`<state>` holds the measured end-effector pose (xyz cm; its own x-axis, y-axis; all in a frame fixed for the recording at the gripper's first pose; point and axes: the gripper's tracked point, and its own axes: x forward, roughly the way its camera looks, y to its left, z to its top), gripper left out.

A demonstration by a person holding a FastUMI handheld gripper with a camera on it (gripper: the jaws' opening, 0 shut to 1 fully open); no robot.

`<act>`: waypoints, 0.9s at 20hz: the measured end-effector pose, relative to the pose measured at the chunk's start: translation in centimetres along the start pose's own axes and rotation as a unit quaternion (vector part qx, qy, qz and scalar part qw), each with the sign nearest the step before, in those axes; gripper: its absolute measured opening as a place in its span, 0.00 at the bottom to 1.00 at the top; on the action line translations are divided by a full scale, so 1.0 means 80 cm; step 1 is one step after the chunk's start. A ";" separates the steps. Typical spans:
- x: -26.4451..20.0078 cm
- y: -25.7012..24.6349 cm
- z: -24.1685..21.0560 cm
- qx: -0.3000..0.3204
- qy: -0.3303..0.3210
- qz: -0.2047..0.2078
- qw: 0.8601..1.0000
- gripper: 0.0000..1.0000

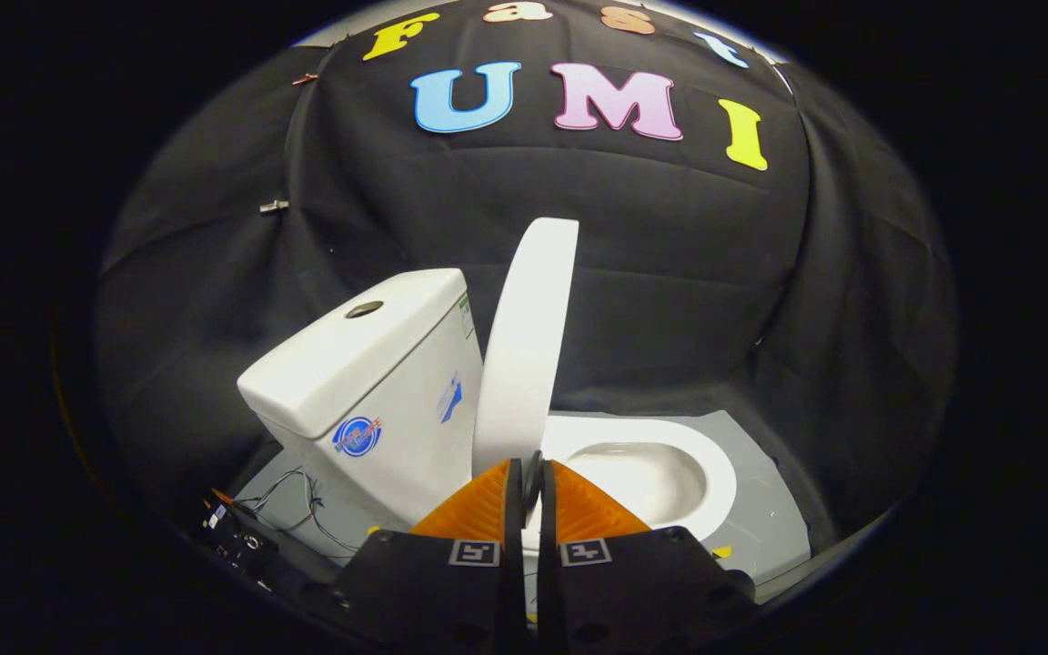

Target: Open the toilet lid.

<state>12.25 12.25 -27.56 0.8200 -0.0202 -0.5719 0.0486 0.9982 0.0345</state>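
A white toilet stands on a grey floor plate. Its lid point(529, 337) is raised nearly upright, leaning toward the tank point(369, 364), seen edge-on just beyond my fingers. The bowl point(660, 478) lies uncovered to the right of the lid. My gripper point(533, 473) has its orange fingers point(478, 509) pressed together with nothing between them. The tips sit just below the lid's lower end, near the hinge; whether they touch it I cannot tell.
The grey floor plate point(760, 518) lies under the toilet. Loose black wires and a small electronics box point(242, 537) rest on the floor left of the tank. Black cloth walls close in behind and on both sides.
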 end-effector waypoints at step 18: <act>0.009 0.095 0.004 -0.041 -0.001 0.072 0.997 0.10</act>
<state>13.35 19.79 -27.44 0.8164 0.1243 -0.5640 -0.1175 0.9919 0.0486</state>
